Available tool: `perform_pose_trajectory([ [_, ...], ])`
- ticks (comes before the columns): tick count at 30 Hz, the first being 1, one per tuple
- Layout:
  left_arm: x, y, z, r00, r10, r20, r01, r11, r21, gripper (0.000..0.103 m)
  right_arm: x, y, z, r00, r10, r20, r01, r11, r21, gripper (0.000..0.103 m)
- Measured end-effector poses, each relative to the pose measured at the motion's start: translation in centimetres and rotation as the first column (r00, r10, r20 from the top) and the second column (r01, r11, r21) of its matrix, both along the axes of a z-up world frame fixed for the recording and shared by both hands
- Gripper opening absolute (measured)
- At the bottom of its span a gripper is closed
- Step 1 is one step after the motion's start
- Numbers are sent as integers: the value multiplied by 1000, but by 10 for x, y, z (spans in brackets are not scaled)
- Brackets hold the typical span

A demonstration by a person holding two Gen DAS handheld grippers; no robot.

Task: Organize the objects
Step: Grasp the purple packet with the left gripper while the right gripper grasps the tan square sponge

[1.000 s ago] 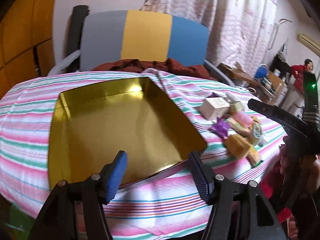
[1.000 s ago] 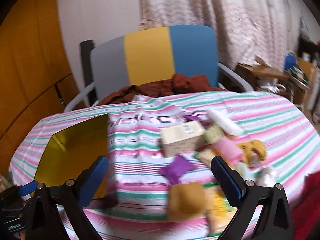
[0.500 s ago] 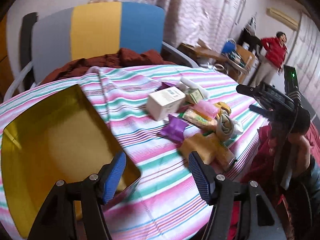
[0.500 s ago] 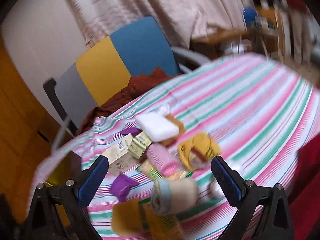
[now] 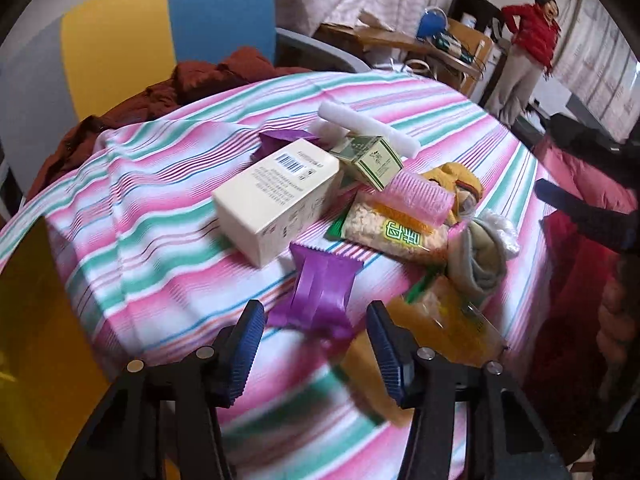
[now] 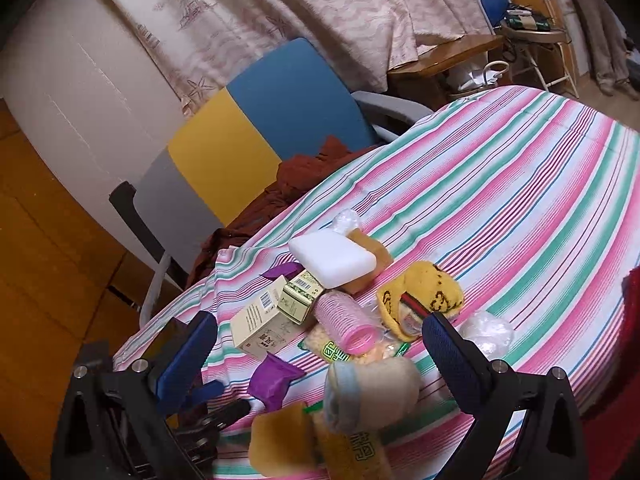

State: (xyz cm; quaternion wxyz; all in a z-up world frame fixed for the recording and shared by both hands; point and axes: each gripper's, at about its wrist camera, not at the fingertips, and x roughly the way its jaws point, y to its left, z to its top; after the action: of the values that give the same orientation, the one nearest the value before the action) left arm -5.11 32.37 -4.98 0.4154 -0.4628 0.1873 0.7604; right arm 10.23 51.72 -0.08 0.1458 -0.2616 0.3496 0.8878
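Note:
My left gripper point(image 5: 316, 344) is open and empty, low over the striped cloth. A purple packet point(image 5: 320, 292) lies just ahead of its fingertips. Behind it sit a cream box point(image 5: 276, 196), a small green box point(image 5: 372, 156), a white foam block point(image 5: 368, 128), a pink hair roller point(image 5: 416, 200), a snack bag point(image 5: 396, 236) and a rolled sock point(image 5: 476, 264). My right gripper point(image 6: 320, 356) is open and empty above the same pile. The rolled sock point(image 6: 368, 392) and pink roller point(image 6: 348, 320) lie between its spread fingers. The purple packet point(image 6: 272, 380) is at its left.
A gold tin point(image 5: 32, 320) sits at the left table edge. A yellow knit item point(image 6: 424, 292) and clear plastic point(image 6: 488, 332) lie right of the pile. A chair point(image 6: 260, 128) with a brown cloth stands behind the table. A person in red point(image 5: 528, 40) stands far right.
The left gripper has swung right, from over the gold tin to just short of the purple packet. The right gripper has tilted and come in over the pile. Both have stayed open.

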Motion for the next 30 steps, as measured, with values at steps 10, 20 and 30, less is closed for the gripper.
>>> perform_pose_trajectory([
  [10, -15, 36, -32, 996, -65, 58, 69, 995, -69, 37, 0, 4, -3, 1000, -4, 1, 4, 1000, -30, 103],
  [20, -7, -13, -10, 997, 37, 61, -43, 995, 86, 35, -7, -11, 5, 997, 81, -10, -81, 996, 34, 103],
  [30, 9, -79, 36, 991, 136, -8, -131, 968, 213, 35, -31, -61, 5, 937, 345, 48, -349, 932, 100, 103],
])
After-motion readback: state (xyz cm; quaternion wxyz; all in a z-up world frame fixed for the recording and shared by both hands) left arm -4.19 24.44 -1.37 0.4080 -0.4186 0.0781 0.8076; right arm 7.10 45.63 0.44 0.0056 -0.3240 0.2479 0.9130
